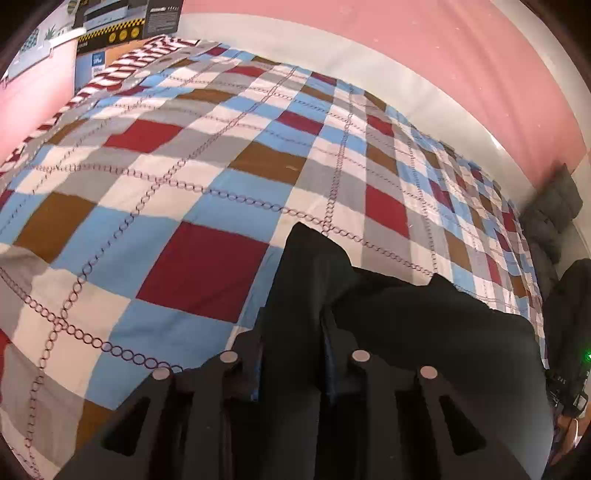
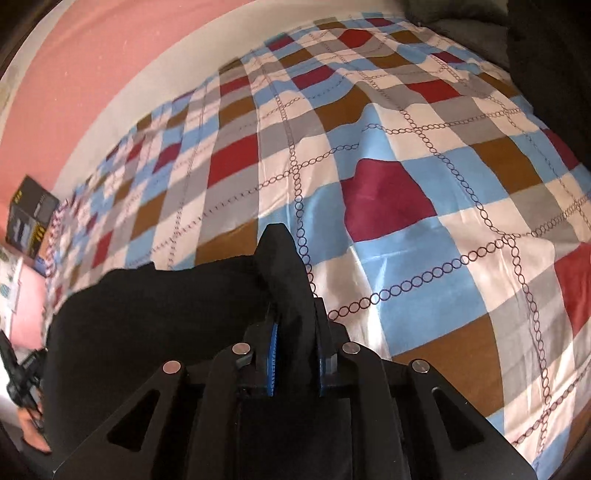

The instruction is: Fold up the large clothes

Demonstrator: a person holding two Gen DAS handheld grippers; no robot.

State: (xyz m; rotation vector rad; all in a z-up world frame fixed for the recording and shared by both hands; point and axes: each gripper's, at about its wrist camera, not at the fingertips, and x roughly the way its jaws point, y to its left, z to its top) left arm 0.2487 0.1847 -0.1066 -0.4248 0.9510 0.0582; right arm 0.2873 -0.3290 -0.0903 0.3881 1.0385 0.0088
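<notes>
A black garment (image 1: pixel 424 325) hangs between my two grippers above a bed with a checked cover. In the left wrist view my left gripper (image 1: pixel 293 325) is shut on one bunched corner of it, and the cloth stretches away to the right. In the right wrist view my right gripper (image 2: pixel 295 325) is shut on the other corner of the black garment (image 2: pixel 155 314), whose cloth runs off to the left. A fold of fabric sticks up past each pair of blue pads (image 2: pixel 272 354). Both grippers point steeply down at the bed.
The checked bed cover (image 1: pixel 207 177) in red, blue, brown, grey and white fills both views. A pink wall (image 1: pixel 424 44) lies behind it. Cardboard boxes (image 1: pixel 122 22) stand at the far corner, and a dark pillow (image 1: pixel 550 214) sits at the bed's other end.
</notes>
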